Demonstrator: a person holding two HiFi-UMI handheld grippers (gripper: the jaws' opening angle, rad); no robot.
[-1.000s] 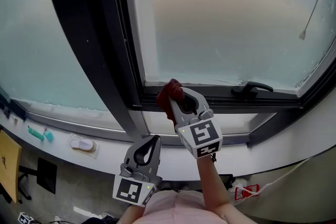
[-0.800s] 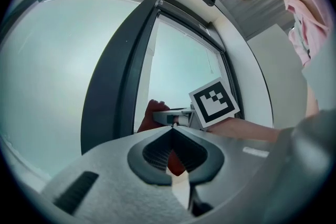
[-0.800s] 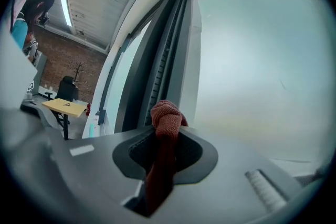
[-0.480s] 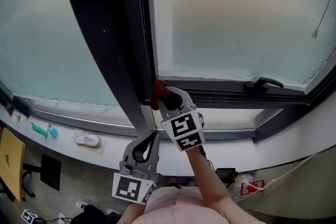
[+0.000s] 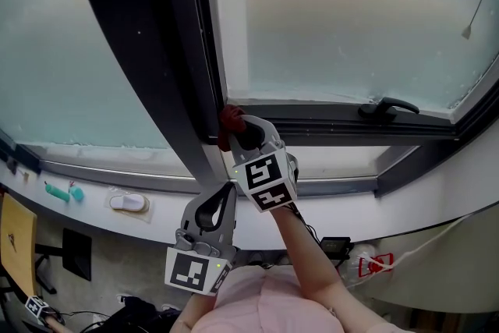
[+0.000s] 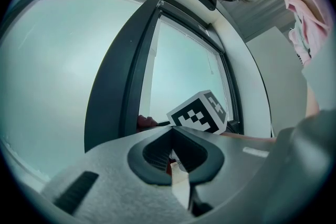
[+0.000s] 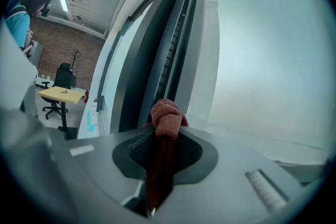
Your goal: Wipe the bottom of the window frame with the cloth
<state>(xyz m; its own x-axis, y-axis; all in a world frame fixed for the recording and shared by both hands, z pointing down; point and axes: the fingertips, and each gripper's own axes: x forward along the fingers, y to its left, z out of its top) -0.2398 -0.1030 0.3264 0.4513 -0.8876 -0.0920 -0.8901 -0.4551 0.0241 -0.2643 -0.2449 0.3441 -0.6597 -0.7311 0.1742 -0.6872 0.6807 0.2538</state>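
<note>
Item: red cloth (image 5: 228,123). I judge it soft, light and limp, best gripped mid-bunch. My right hand-held gripper (image 5: 243,138) is clamped on it, with the wad pressed into the window frame (image 5: 327,127) at its bottom-left corner. My left hand-held gripper (image 5: 224,207) has its jaws together, empty, held low.

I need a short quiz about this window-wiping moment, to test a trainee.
1. True or false: the left hand-held gripper grips the cloth.
2. Where along the bottom of the window frame is the cloth? A) at its left corner B) midway C) at its right end
3. What colour is the cloth?
Key: 1 false, the right hand-held gripper grips it; 2 A; 3 dark red.
</note>
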